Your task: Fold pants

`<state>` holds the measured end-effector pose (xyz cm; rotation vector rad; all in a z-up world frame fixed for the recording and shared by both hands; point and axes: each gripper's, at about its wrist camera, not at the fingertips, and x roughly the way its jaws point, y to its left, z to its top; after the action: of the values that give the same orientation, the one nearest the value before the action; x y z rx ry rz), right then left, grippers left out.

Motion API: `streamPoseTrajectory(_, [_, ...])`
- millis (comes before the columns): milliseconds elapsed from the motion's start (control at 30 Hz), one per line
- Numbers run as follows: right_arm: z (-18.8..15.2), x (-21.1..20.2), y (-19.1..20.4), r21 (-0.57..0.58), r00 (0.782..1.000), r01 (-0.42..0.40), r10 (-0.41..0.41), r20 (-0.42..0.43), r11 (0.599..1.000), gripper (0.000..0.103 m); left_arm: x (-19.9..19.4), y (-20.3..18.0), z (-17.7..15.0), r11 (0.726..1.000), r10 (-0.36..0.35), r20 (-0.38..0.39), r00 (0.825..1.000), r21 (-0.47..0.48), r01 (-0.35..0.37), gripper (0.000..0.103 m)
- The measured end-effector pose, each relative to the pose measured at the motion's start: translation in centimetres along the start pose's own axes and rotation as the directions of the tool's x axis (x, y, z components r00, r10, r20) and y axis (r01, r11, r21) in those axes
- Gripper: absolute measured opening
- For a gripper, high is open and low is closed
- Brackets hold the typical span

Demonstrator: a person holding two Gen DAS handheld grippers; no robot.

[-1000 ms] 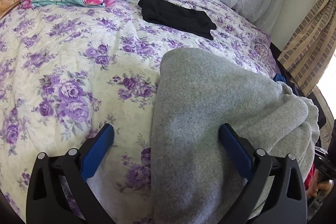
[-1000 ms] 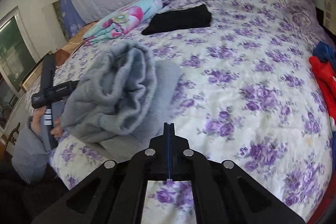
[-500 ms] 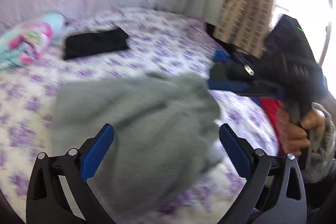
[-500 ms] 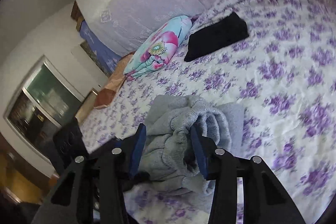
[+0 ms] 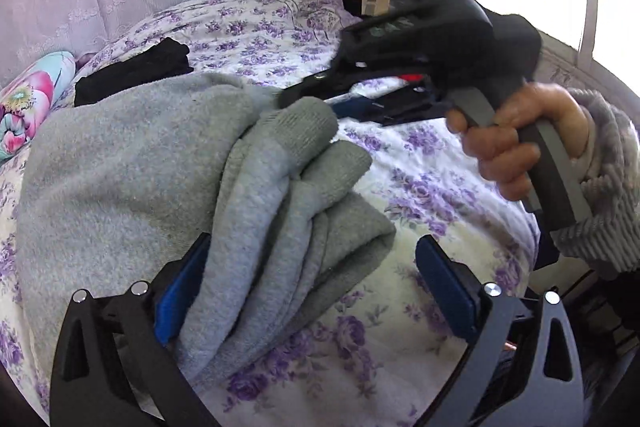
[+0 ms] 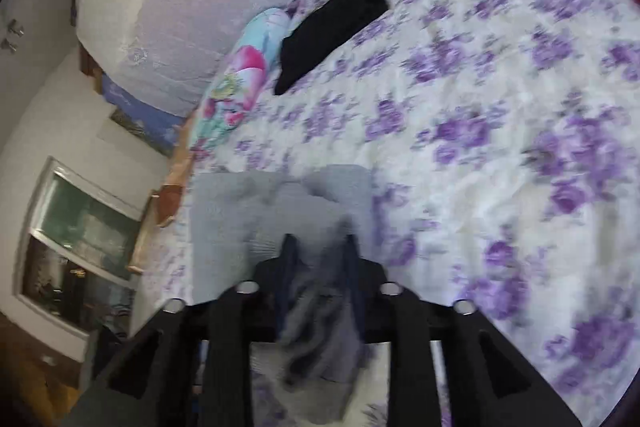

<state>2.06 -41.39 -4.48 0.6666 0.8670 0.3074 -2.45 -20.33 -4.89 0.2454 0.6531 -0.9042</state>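
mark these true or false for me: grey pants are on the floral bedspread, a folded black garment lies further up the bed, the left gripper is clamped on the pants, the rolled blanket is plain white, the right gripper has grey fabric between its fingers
1. The grey pants lie on the floral bedspread. True.
2. A folded black garment lies further up the bed. True.
3. The left gripper is clamped on the pants. False: its jaws stand wide, fabric against only one pad.
4. The rolled blanket is plain white. False: it is turquoise with pink flowers.
5. The right gripper has grey fabric between its fingers. True; the jaws are opening.
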Motion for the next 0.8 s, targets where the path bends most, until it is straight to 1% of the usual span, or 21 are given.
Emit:
streamPoseTrajectory(33, [-0.2,-1.2,0.3,-0.013,0.998,0.04,-0.039,0.041,0.999,0.056,-0.4,0.3,0.1,1.0,-0.01,0.011,1.0,-0.018,0.011,0.096])
streamPoseTrajectory(67, [-0.3,-2.4,0.8,-0.02,0.996,0.05,-0.048,0.079,0.999,0.056,-1.0,0.7,0.2,0.998,-0.025,0.029,0.999,-0.048,0.027,0.096])
streamPoseTrajectory(133, [-0.1,-4.6,2.9,-0.062,0.989,-0.011,0.02,0.15,0.998,0.056,-1.9,1.8,0.7,0.991,-0.065,0.066,0.996,-0.114,0.072,0.096])
streamPoseTrajectory(167, [0.0,-5.4,4.3,-0.099,0.983,-0.05,0.066,0.173,0.994,0.056,-2.3,2.3,1.1,0.986,-0.077,0.085,0.993,-0.14,0.089,0.096])
streamPoseTrajectory(200, [0.2,-5.8,6.1,-0.147,0.977,-0.093,0.119,0.179,0.985,0.056,-2.8,2.8,1.3,0.982,-0.082,0.11,0.991,-0.163,0.099,0.096])
streamPoseTrajectory(233, [0.3,-5.8,7.4,-0.183,0.972,-0.133,0.164,0.167,0.974,0.056,-3.4,3.0,1.5,0.978,-0.077,0.134,0.988,-0.181,0.1,0.096])
streamPoseTrajectory(267, [0.6,-5.2,8.7,-0.213,0.967,-0.181,0.213,0.141,0.96,0.056,-4.0,3.5,1.7,0.976,-0.058,0.16,0.985,-0.198,0.089,0.096])
streamPoseTrajectory(300, [0.8,-4.2,9.8,-0.226,0.964,-0.213,0.243,0.112,0.95,0.056,-4.5,3.8,1.8,0.975,-0.03,0.178,0.983,-0.212,0.069,0.096])
streamPoseTrajectory(333, [1.1,-2.9,10.5,-0.227,0.966,-0.22,0.245,0.086,0.949,0.056,-4.8,4.1,1.9,0.972,0.004,0.19,0.982,-0.233,0.041,0.096])
streamPoseTrajectory(400, [1.6,-0.3,10.8,-0.205,0.972,-0.212,0.228,0.055,0.956,0.056,-5.0,5.6,2.0,0.956,0.057,0.19,0.98,-0.294,0.001,0.096])
streamPoseTrajectory(467, [1.9,2.1,9.3,-0.109,0.975,-0.216,0.221,0.028,0.97,0.056,-4.5,7.6,1.6,0.923,0.074,0.162,0.984,-0.384,-0.006,0.096])
streamPoseTrajectory(533, [1.5,3.6,7.1,-0.047,0.978,-0.208,0.209,0.024,0.977,0.051,-2.9,9.4,1.3,0.888,0.072,0.096,0.993,-0.459,-0.02,0.096])
streamPoseTrajectory(567, [1.0,4.0,5.9,-0.036,0.978,-0.206,0.207,0.028,0.978,0.045,-2.0,9.7,1.0,0.886,0.062,0.064,0.996,-0.463,-0.025,0.096])
streamPoseTrajectory(600, [0.6,4.4,4.8,-0.027,0.978,-0.203,0.204,0.032,0.979,0.025,-1.2,9.1,1.1,0.909,0.106,0.039,0.994,-0.41,-0.08,0.096])
streamPoseTrajectory(633, [0.4,4.6,3.9,-0.024,0.979,-0.2,0.201,0.043,0.98,0.004,-0.5,7.5,1.2,0.936,0.18,0.021,0.983,-0.311,-0.165,0.097])
streamPoseTrajectory(667, [0.1,4.8,2.9,-0.011,0.979,-0.193,0.194,0.056,0.981,0.0,0.2,5.8,1.1,0.946,0.246,0.01,0.969,-0.221,-0.237,0.097])
streamPoseTrajectory(700, [-0.2,5.1,1.6,0.022,0.975,-0.213,0.211,0.063,0.977,0.0,0.7,4.6,0.9,0.944,0.292,0.012,0.956,-0.163,-0.286,0.097])
streamPoseTrajectory(733, [-0.4,5.4,0.4,0.068,0.962,-0.269,0.265,0.07,0.961,0.0,0.9,3.9,0.8,0.941,0.315,0.02,0.949,-0.141,-0.309,0.097])
streamPoseTrajectory(767, [-0.6,5.5,-0.4,0.101,0.949,-0.311,0.304,0.079,0.945,0.0,0.8,4.2,0.8,0.943,0.302,0.018,0.953,-0.155,-0.295,0.097])
streamPoseTrajectory(800, [-0.7,5.6,-0.7,0.114,0.943,-0.329,0.321,0.085,0.937,0.0,0.5,4.7,0.7,0.946,0.276,0.013,0.961,-0.179,-0.269,0.097])
